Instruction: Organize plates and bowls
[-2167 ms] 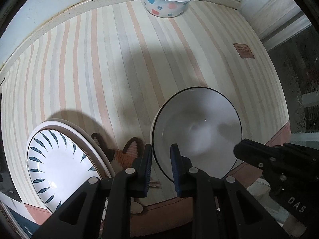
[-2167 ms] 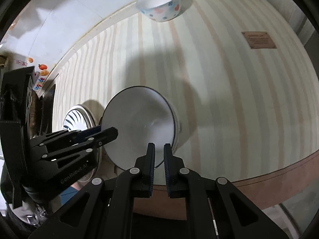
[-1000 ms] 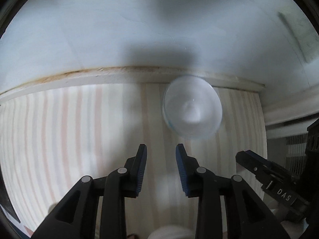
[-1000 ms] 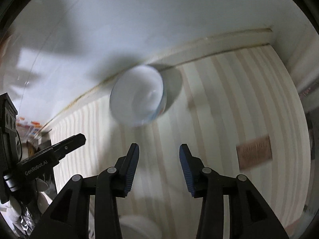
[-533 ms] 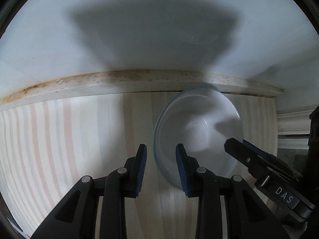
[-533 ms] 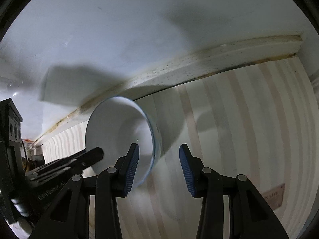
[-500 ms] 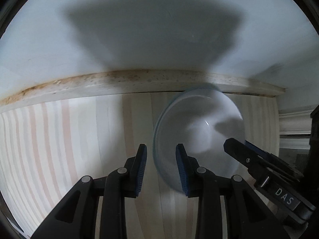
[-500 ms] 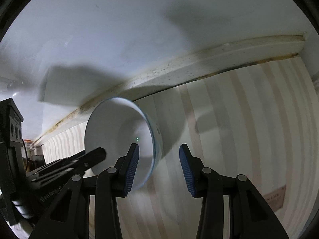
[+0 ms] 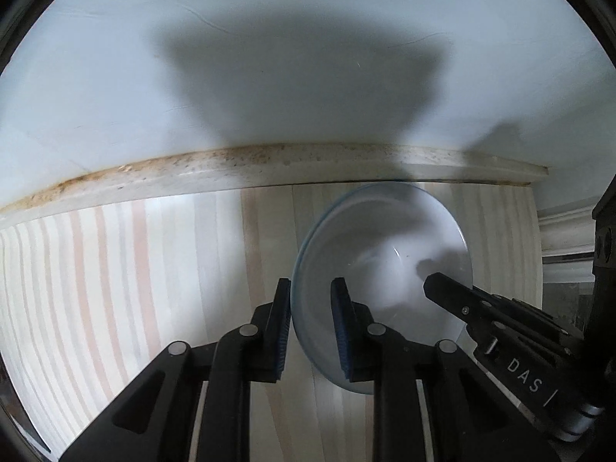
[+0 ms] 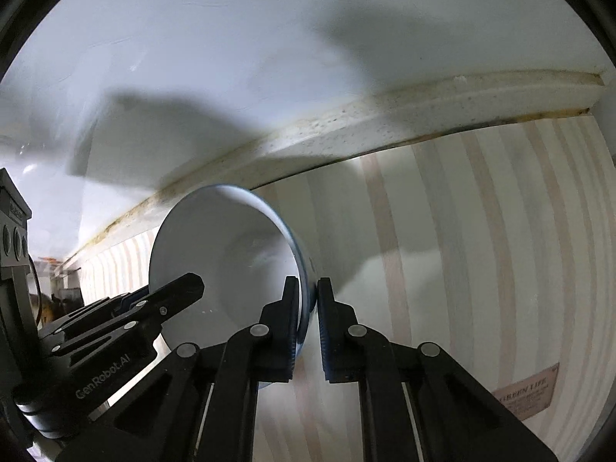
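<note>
A white bowl (image 9: 385,254) stands on the striped table near the back wall ledge. My left gripper (image 9: 310,300) straddles the bowl's left rim, one finger outside and one inside, with a gap still showing beside the rim. My right gripper (image 10: 307,296) is closed on the bowl's (image 10: 219,246) right rim, its pads pressed against both sides of the wall. The right gripper's fingers (image 9: 462,308) show at the right of the left wrist view. The left gripper's fingers (image 10: 154,304) show at the left of the right wrist view, reaching into the bowl.
The striped tablecloth (image 9: 115,288) runs to a stained ledge (image 9: 231,165) under the white wall. A brown label (image 10: 527,392) lies on the cloth at the right. A white moulding (image 9: 562,227) stands at the far right.
Both grippers moved forward onto the bowl. The right gripper's jaws closed onto its right rim. The left gripper's jaws narrowed around its left rim.
</note>
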The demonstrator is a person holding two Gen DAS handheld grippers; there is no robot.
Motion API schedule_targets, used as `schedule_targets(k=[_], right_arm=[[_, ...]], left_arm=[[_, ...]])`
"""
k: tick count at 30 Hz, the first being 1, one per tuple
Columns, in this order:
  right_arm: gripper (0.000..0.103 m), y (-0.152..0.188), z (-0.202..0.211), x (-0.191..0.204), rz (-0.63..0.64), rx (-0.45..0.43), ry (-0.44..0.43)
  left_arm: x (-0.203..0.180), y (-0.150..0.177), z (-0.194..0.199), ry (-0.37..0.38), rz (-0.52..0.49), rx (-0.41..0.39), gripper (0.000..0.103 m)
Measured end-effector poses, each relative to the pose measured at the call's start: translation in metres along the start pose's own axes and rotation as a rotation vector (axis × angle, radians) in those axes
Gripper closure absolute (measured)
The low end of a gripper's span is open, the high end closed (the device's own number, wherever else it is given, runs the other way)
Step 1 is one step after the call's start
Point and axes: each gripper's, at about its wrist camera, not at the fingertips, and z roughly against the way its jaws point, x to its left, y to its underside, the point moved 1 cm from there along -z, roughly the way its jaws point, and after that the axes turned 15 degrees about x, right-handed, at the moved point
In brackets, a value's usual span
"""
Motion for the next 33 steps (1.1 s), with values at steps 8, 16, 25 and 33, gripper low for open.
schedule_targets(k=[8,16,25,33], right_arm=[[0.092,0.044,0.025,0.018,0.038,-0.030,0.000],[0.092,0.114,0.064,0.031,0.070,-0.073,-0.003],[0.092,0.210,0.100,0.041,0.081,-0.109,-0.017],[0.092,0.277,0.077,0.037,0.065,-0.063,-0.007]], left_arm=[[-0.006,0.042,0.033,-0.006,-0.043,-0.038,0.085],[-0.014,0.094,0.076,0.001,-0.085,-0.099,0.085],[-0.009,0.178,0.091,-0.015,-0.131,-0.109,0.085],[0.000,0.220,0.066,-0.020,-0.144,-0.055,0.085]])
